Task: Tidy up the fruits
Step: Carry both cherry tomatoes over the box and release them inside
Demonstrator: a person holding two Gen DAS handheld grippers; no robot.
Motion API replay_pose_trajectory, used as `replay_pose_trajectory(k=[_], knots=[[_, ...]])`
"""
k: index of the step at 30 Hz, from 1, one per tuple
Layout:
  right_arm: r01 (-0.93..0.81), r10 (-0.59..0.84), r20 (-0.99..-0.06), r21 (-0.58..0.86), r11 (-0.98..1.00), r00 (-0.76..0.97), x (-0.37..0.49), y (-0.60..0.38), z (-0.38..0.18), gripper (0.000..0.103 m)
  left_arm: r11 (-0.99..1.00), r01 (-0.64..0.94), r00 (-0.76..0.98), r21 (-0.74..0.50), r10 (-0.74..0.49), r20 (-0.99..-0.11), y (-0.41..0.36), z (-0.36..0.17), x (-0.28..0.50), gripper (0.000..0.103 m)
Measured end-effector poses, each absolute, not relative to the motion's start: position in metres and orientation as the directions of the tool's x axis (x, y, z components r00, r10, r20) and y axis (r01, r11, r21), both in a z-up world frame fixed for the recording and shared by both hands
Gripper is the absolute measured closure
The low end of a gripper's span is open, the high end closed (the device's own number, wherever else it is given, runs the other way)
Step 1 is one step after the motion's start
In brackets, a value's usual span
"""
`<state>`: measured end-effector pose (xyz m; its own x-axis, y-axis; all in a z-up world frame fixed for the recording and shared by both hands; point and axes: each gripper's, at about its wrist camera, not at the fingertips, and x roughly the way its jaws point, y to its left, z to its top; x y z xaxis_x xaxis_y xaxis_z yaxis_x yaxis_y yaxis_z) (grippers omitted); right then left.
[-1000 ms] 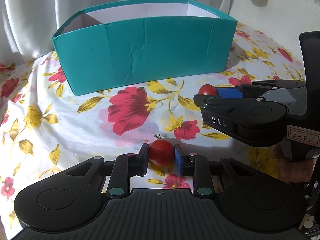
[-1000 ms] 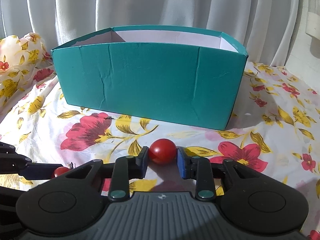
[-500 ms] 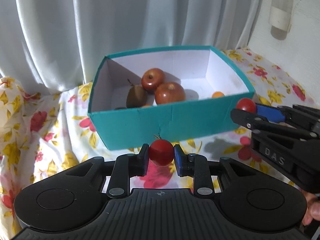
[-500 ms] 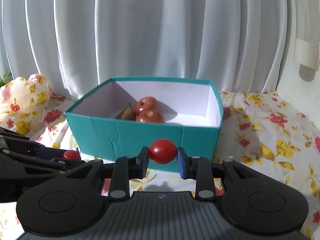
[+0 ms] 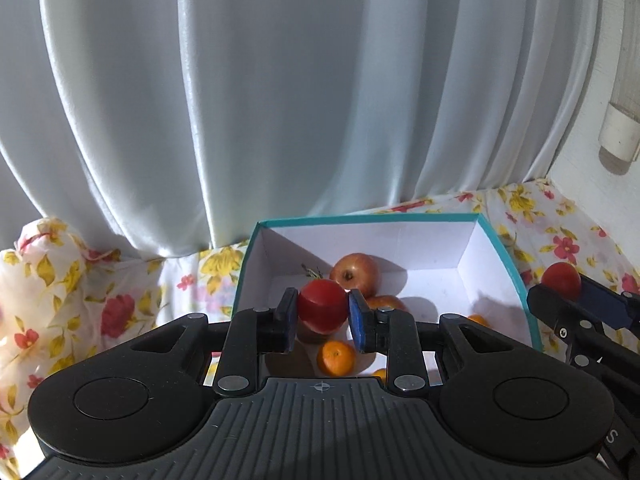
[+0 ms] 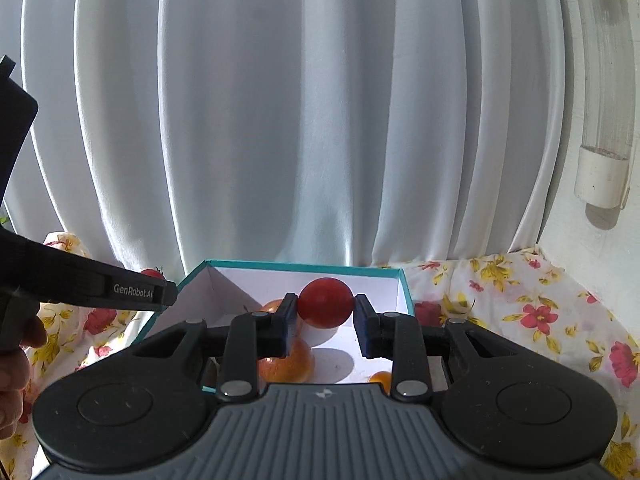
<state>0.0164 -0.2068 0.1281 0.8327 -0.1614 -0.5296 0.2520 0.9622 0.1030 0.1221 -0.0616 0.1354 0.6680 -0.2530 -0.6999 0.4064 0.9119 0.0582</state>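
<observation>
- Left first: the left gripper [image 5: 322,313] is pinching a stemmed red tomato [image 5: 323,306] between its pads and holds it in the air over the near-left part of the teal box [image 5: 516,280].
- Inside the box, seen from the left wrist: a red apple [image 5: 355,273] toward the far wall, a second one partly hidden behind the blue pad, and a small orange [image 5: 336,357] on the white floor near the front wall (another orange peeks out at the right).
- Further right: the right gripper [image 6: 325,313] is clamped on a second tomato [image 6: 326,302], carried above the box's open top, nearer its right wall.
- The step in hand, as I read it, is the carry-and-drop: both fruits are up and over the box, neither let go yet.
- The next move calls for lowering each a little toward a bare patch of the floor, clear of the apples, then spreading the jaws so the soft tomatoes do not fall far or bruise.
- Against a second ago: both tomatoes were down at the flowered cloth [image 6: 520,312] in front of the box's front wall, whose inside could not be seen; now both grippers have risen and tipped downward, and the contents show.
</observation>
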Motion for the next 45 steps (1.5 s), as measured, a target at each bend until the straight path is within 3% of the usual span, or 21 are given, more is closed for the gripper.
replay_pose_trajectory(k=[33,39,41,42,44,45], knots=[[0.273,-0.176,-0.642,0.054,0.96,0.746,0.076,-0.208,0.086,0.074,0.914,0.389,0.597,0.118,-0.152,-0.787,-0.07,0.076,0.174,0.073],[0.276,-0.18,-0.656,0.045,0.96,0.733,0.082,-0.209,0.08,0.072,0.913,0.39,0.604,0.122,-0.154,-0.782,-0.07,0.071,0.177,0.066],[0.291,-0.197,-0.654,0.037,0.956,0.73,0.082,-0.21,0.079,0.056,0.908,0.401,0.603,0.118,-0.165,-0.78,-0.07,0.073,0.176,0.046],[0.296,-0.202,-0.651,0.036,0.954,0.731,0.081,-0.211,0.08,0.053,0.908,0.401,0.608,0.117,-0.169,-0.776,-0.069,0.073,0.175,0.043],[0.312,-0.22,-0.648,0.029,0.95,0.729,0.079,-0.212,0.081,0.031,0.907,0.405,0.62,0.118,-0.178,-0.764,-0.068,0.076,0.172,0.034],[0.321,-0.231,-0.643,0.023,0.947,0.73,0.077,-0.212,0.082,0.026,0.906,0.407,0.626,0.118,-0.182,-0.758,-0.068,0.077,0.17,0.032]])
